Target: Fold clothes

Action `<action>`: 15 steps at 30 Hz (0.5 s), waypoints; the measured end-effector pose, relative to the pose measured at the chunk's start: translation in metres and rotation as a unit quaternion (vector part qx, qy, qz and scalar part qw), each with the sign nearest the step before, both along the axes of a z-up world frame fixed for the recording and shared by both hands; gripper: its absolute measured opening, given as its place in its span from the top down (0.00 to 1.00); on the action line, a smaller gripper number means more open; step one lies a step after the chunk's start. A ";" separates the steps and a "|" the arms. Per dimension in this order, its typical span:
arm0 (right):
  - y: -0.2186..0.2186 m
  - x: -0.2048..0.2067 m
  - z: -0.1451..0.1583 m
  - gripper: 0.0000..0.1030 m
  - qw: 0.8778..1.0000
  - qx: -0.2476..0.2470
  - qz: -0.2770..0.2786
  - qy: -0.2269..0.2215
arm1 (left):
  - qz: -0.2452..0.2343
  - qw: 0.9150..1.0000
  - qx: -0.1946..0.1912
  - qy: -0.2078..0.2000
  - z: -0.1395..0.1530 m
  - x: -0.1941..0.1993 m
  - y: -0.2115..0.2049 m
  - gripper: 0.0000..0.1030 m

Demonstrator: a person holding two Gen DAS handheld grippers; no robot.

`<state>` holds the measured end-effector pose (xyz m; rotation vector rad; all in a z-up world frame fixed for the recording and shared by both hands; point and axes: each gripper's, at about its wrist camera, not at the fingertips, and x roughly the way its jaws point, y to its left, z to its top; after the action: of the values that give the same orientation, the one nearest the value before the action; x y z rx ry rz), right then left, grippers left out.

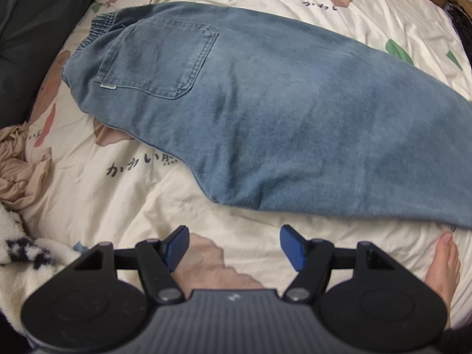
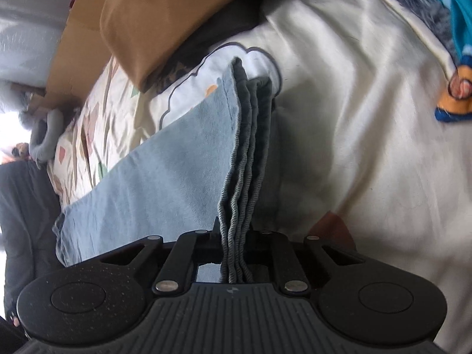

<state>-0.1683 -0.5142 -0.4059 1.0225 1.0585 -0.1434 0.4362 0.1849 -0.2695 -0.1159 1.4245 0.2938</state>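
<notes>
Jeans (image 1: 280,124) of faded blue denim lie folded lengthwise on a cream bedsheet (image 1: 147,200) printed with brown bears, green leaves and dark script. In the left wrist view the elastic waistband (image 1: 88,34) sits at the far left, a stitched patch pocket (image 1: 159,59) just beside it, and the leg runs away to the right edge of the picture. The near long edge of the denim curves, with a band of bare, wrinkled sheet between it and the left gripper (image 1: 234,246). That gripper hangs over the sheet with its blue-padded jaws standing wide apart and nothing between them. Two bare feet rest on the sheet below it, one (image 1: 206,262) between the jaws' line of sight, the other (image 1: 442,268) at the near right. A crumpled beige garment (image 1: 17,165) and a fleecy white fabric with dark checks (image 1: 20,247) crowd the left margin.

In the right wrist view the right gripper (image 2: 236,236) is clamped tight on the stacked hem layers (image 2: 244,153) of the jeans, whose ribbed, wavy edges rise between the jaws. A tan pillow (image 2: 165,20) lies beyond, at the far left.
</notes>
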 end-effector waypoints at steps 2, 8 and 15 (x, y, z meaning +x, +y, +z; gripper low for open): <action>0.002 0.004 0.005 0.91 1.000 -0.011 0.017 0.009 | 0.003 1.000 -0.003 -0.001 -0.004 0.005 -0.001 0.32; 0.005 0.018 -0.001 0.91 0.998 -0.022 0.021 0.058 | -0.024 1.000 -0.005 -0.004 -0.006 0.015 -0.013 0.31; 0.007 0.029 0.009 0.91 0.994 -0.047 0.027 0.093 | 0.000 1.000 -0.002 -0.013 -0.009 0.022 -0.006 0.31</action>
<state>-0.1391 -0.5074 -0.3965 0.9082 1.2367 -0.2461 0.4584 0.1792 -0.2788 -0.1222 1.3997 0.2876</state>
